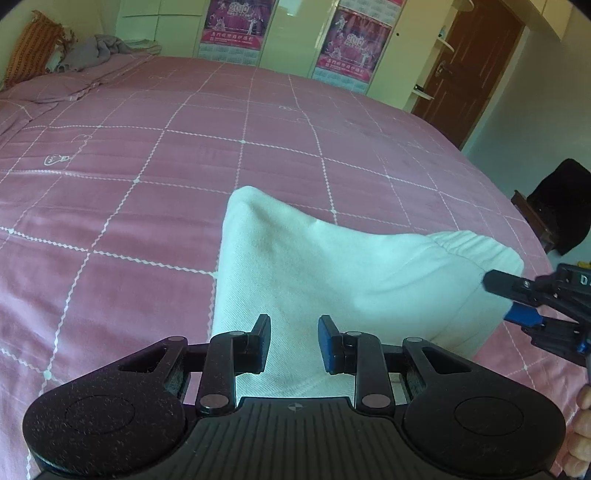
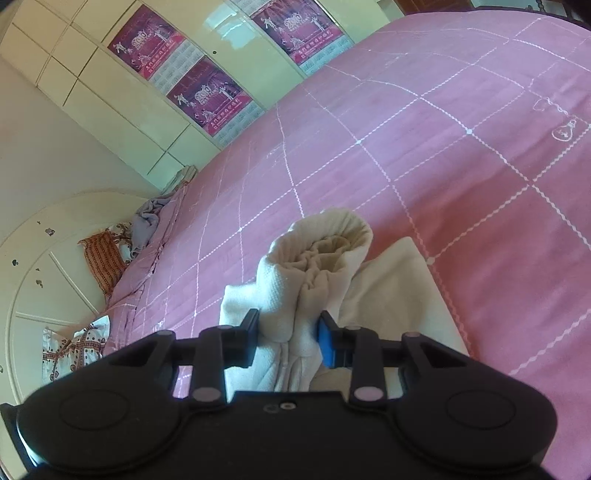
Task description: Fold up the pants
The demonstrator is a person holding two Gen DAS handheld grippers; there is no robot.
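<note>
White pants (image 1: 332, 266) lie partly lifted off the pink checked bedspread (image 1: 147, 166), tented up to a peak. My left gripper (image 1: 294, 343) is shut on the near part of the fabric, which fills the gap between its pads. At the right edge of the left wrist view, my right gripper (image 1: 502, 297) pinches the corner by the elastic waistband (image 1: 469, 242). In the right wrist view the right gripper (image 2: 290, 332) is shut on a bunched, rolled fold of the pants (image 2: 325, 251), with a flat layer lying beside it on the bedspread (image 2: 443, 147).
A grey crumpled cloth (image 1: 92, 51) and an orange patterned pillow (image 1: 33, 44) lie at the head of the bed. A wardrobe with pink posters (image 1: 236, 26) stands behind the bed, beside a brown door (image 1: 469, 70). A dark chair (image 1: 561, 203) stands past the bed's right edge.
</note>
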